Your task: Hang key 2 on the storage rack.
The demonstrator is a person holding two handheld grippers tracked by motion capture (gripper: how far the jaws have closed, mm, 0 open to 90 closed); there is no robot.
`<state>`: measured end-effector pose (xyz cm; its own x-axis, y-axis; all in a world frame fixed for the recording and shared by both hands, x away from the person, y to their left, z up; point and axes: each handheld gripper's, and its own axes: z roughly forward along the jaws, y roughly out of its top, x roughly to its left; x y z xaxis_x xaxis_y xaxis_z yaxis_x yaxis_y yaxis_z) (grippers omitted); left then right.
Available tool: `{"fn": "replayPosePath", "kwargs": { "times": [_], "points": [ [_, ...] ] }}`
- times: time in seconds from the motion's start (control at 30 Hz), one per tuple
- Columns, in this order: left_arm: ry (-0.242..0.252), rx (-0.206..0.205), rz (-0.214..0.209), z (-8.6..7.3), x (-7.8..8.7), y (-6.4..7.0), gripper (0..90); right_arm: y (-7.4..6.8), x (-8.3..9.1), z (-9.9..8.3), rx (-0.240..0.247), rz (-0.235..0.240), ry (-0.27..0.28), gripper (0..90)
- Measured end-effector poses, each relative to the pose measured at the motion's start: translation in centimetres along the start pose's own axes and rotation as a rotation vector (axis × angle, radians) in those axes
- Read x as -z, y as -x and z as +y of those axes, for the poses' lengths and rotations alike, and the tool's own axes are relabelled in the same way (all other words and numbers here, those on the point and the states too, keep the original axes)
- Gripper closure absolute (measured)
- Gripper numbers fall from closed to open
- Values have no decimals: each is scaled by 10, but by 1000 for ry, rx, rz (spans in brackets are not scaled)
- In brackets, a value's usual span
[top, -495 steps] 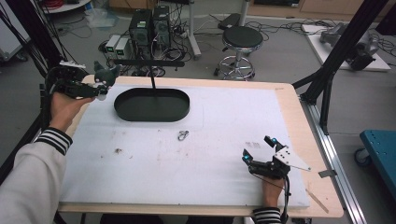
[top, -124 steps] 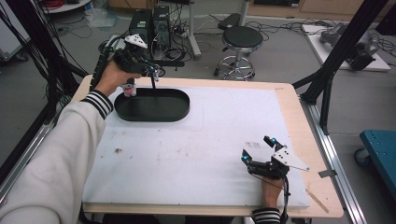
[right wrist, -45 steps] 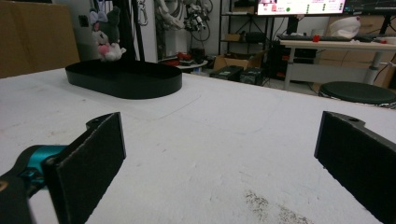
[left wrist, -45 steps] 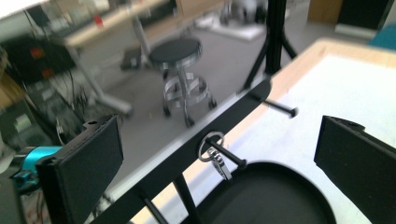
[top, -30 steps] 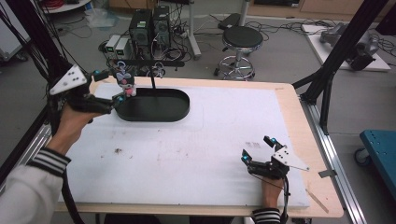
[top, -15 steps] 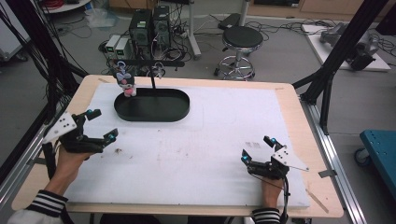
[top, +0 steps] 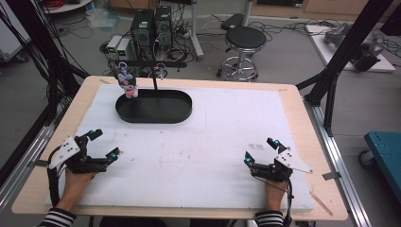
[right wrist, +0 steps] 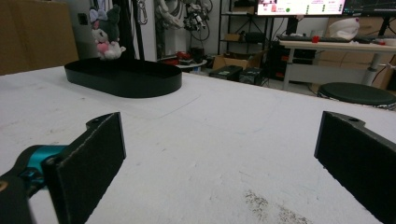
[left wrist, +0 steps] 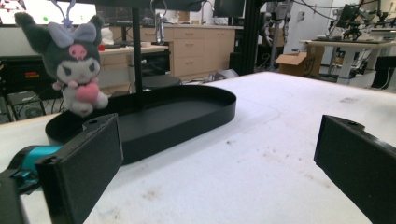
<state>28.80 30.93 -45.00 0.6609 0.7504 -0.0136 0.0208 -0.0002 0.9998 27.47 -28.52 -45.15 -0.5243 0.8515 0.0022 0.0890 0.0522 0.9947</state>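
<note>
A small grey plush toy (top: 127,84) with a pink heart hangs by its clip from the crossbar of a black stand (top: 155,80) over the left end of the black oval tray (top: 179,108). The same plush toy (left wrist: 74,65) hangs ahead of my left gripper's camera, and the plush toy (right wrist: 107,35) also appears far off at the upper left of the right gripper view. My left gripper (top: 105,143) rests open near the table's front left, nothing between its jaws. My right gripper (top: 261,150) rests open at the front right, also holding nothing.
A white foam mat (top: 217,142) covers the wooden table (top: 302,118). A metal carabiner (top: 161,71) hangs from the crossbar right of the post. Behind the table stand computers (top: 149,26) and a black stool (top: 243,40); a black frame post (top: 340,52) rises at the right.
My left gripper hung the plush toy on the stand's crossbar, let go, and drew back to the front left of the table, where it now rests open. The right gripper has stayed put.
</note>
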Motion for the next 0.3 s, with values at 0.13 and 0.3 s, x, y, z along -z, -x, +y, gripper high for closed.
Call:
{"fn": "replayPosePath", "kwargs": {
  "times": [0.13, 0.3],
  "points": [
    [6, 13, 11, -2, 0, -2, 17, 0, 0, 0, -2, 2, 1, 11],
    [4, 6, 20, -2, 0, -1, 17, -1, 0, 0, 0, 2, -4, 12]
  ]
}}
